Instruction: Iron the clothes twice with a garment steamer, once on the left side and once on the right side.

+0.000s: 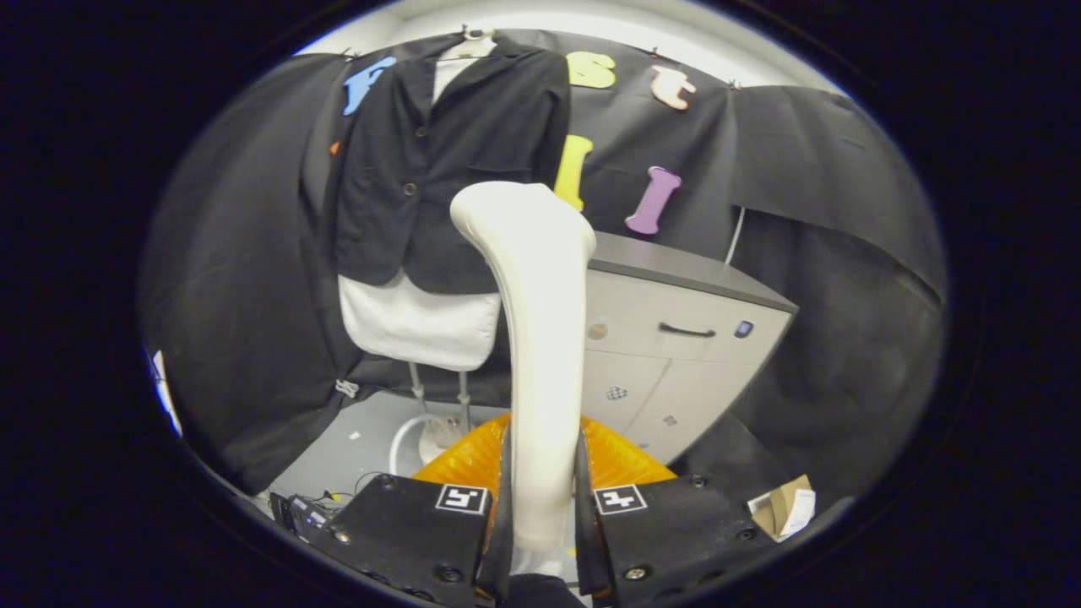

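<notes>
**Gripper view: steamer in hand, jacket ahead and to the left**

Gripper view: the gripper (540,507) is closing its two fingers on the handle of the white steamer (540,338), one finger pressing on each side of the handle's lower part, so the opening is only as wide as the handle. The steamer is rising from between the fingers and curving at its top toward the dark jacket (448,160). The jacket is hanging on a hanger against the black booth wall, over a white board (418,325) that is showing below its hem. From here the steamer's head is overlapping the jacket's lower right part, but whether it is touching the cloth cannot be told. Beyond the fingers an orange base (460,460) is sitting on the floor, with thin poles and a white round stand (422,435) behind it. A grey cabinet (676,338) is standing to the right of the jacket, near it.

Judging by this, the step in hand is carrying the steamer's head to the jacket for a pass. To do it well, the fingers should be holding the handle firmly so it is not twisting, the head should be meeting the cloth flat, and each stroke should be running straight down one side, slowly, keeping clear of the buttons and the cabinet.
</notes>
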